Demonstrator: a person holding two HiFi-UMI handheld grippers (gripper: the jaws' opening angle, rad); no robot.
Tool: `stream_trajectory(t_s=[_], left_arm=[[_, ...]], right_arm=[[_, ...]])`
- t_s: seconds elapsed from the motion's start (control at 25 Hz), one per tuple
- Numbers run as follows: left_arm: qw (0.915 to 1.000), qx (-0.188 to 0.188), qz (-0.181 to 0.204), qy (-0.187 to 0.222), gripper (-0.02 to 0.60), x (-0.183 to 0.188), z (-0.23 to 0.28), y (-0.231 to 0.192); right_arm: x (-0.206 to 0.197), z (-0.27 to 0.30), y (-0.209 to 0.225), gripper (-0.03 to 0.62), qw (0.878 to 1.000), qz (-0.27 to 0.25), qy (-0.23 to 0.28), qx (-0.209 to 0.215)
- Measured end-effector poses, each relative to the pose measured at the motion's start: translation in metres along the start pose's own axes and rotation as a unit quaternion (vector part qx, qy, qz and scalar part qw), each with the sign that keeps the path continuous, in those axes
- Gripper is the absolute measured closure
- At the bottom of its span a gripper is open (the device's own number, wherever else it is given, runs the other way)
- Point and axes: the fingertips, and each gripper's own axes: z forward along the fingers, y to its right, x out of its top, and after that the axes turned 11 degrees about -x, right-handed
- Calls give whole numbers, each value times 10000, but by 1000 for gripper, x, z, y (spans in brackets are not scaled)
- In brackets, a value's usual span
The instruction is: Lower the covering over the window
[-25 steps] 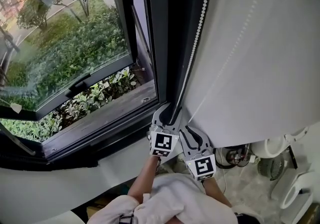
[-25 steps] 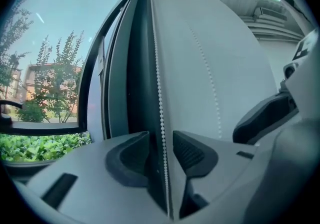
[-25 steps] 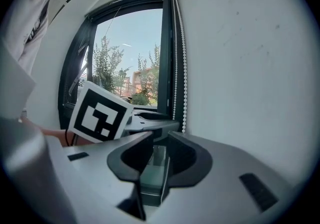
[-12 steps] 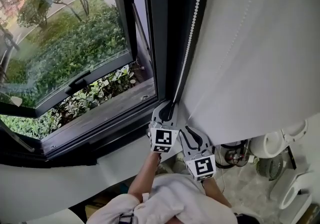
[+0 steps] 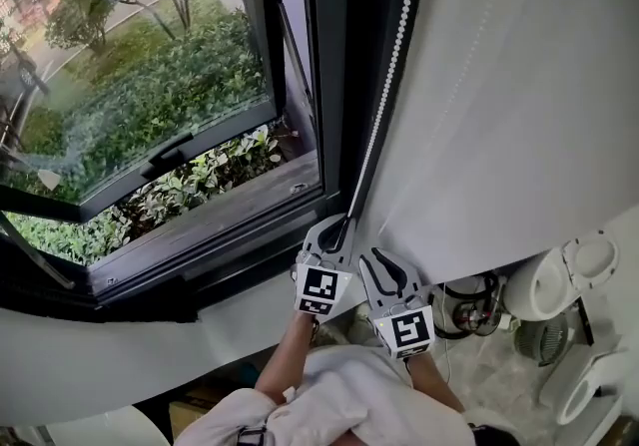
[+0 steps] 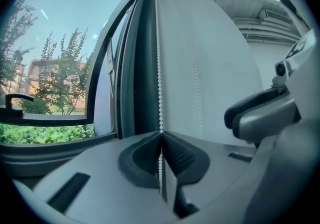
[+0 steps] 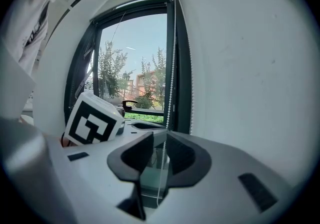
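Head view: at lower centre, my left gripper point(image 5: 334, 231) and right gripper point(image 5: 384, 264) sit at the white beaded pull chain point(image 5: 384, 100), beside the white fabric roller blind point(image 5: 519, 105) filling the right.

Left gripper view: my jaws have just closed, clamping the chain at centre.

Right gripper view: my jaws stand apart, with the chain loose between them.

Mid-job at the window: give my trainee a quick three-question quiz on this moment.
1. True or false: the left gripper is clamped on the bead chain.
2. Which gripper's jaws stand apart? A, left gripper; B, right gripper.
3. Fill in: in the head view the window pane lies to the ___ of the chain.

Key: 1 true, its jaws have just closed with the chain between them; 2 B; 3 left.
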Motion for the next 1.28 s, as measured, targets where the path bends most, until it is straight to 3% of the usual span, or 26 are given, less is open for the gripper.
stream_trajectory(t_s=[0.6, 0.92, 1.0, 1.24, 1.28], left_arm=[[9994, -279, -155, 92, 565, -10, -28, 28], [9992, -325, -194, 132, 565, -10, -39, 36], [9992, -309, -206, 136, 565, -11, -42, 36], [9994, -247, -211, 143, 565, -11, -53, 33], [9994, -237, -214, 146, 565, -11, -54, 33]], right_arm=[[87, 10, -7, 502, 9943, -53, 1022, 297], [107, 20, -14, 501, 9921, -270, 1142, 434], [107, 21, -13, 597, 9920, -287, 1167, 399], [106, 19, -16, 594, 9927, -146, 1121, 429], [107, 18, -17, 552, 9921, -46, 1157, 473]])
